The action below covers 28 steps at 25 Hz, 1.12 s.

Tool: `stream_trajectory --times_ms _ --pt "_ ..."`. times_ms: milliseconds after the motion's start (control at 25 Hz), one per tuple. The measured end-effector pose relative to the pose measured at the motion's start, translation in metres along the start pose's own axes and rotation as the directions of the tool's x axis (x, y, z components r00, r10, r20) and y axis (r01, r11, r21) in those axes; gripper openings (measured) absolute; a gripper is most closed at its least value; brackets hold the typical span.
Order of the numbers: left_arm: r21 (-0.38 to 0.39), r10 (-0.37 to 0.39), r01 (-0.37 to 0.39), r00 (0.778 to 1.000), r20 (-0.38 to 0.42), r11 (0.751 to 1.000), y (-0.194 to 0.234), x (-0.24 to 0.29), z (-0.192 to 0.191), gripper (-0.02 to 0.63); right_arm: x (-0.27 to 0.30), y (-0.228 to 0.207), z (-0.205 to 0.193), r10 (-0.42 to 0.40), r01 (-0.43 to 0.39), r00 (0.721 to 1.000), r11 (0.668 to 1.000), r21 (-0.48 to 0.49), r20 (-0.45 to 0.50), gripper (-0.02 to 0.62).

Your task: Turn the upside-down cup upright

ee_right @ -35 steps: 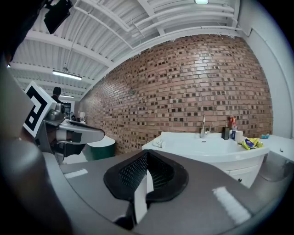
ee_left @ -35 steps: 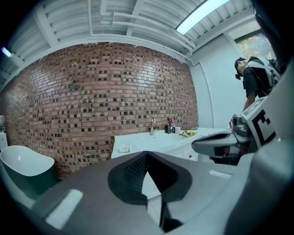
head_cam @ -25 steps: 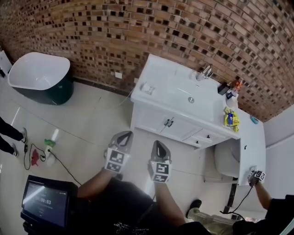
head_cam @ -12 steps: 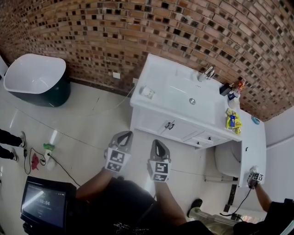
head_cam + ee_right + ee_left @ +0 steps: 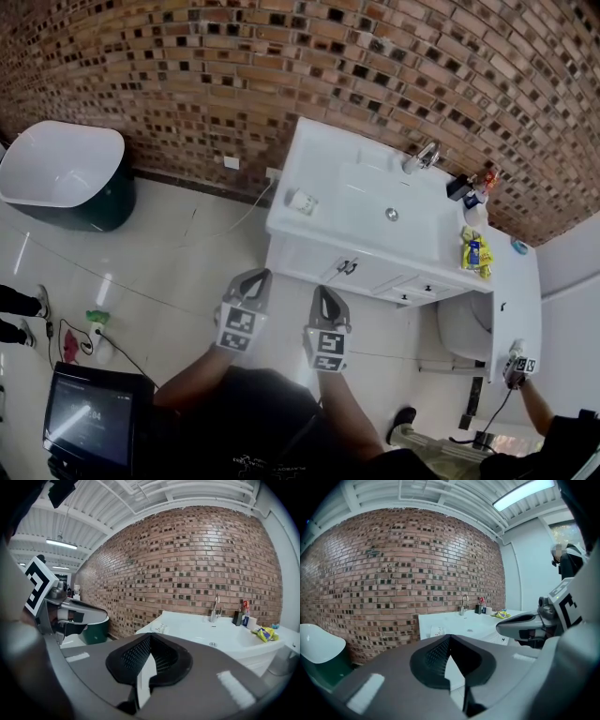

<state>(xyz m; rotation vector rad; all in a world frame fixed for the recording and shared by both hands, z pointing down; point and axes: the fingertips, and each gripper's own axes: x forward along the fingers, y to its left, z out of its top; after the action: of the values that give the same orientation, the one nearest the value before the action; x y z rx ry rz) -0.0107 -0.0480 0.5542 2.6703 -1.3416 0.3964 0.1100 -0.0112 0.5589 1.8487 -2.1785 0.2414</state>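
The cup (image 5: 301, 200) lies near the front left corner of the white table (image 5: 323, 173), just left of the sink (image 5: 380, 192), and is too small here to tell which way its mouth faces. The left tongs (image 5: 262, 274) and right tongs (image 5: 322, 292) are both closed on nothing, held side by side over the floor (image 5: 169, 253) and aimed at the table from well apart. That seems sensible while nothing is within reach, though one pair must open before taking the cup.
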Motion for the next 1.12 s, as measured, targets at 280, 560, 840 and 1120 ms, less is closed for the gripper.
stream_trajectory --times_ms 280,560,840,1120 --pt "0.005 -0.042 0.042 0.999 0.01 0.999 0.017 0.022 0.006 -0.008 0.021 -0.008 0.009 -0.045 0.045 0.999 0.999 -0.002 -0.006 0.014" --pt "-0.001 -0.069 0.069 0.997 0.023 0.998 0.028 0.035 0.009 -0.008 0.035 -0.006 0.012 -0.065 0.065 0.998 0.998 -0.027 -0.016 0.014" --pt "-0.042 -0.066 0.067 0.998 0.018 0.997 0.04 0.042 0.003 -0.008 0.044 -0.001 0.022 -0.067 0.068 0.998 0.997 -0.025 0.013 0.014" --pt "-0.059 -0.059 0.059 0.998 0.003 0.997 0.048 0.056 -0.001 -0.008 0.063 -0.004 0.016 -0.051 0.05 0.998 0.998 -0.022 -0.03 0.014"
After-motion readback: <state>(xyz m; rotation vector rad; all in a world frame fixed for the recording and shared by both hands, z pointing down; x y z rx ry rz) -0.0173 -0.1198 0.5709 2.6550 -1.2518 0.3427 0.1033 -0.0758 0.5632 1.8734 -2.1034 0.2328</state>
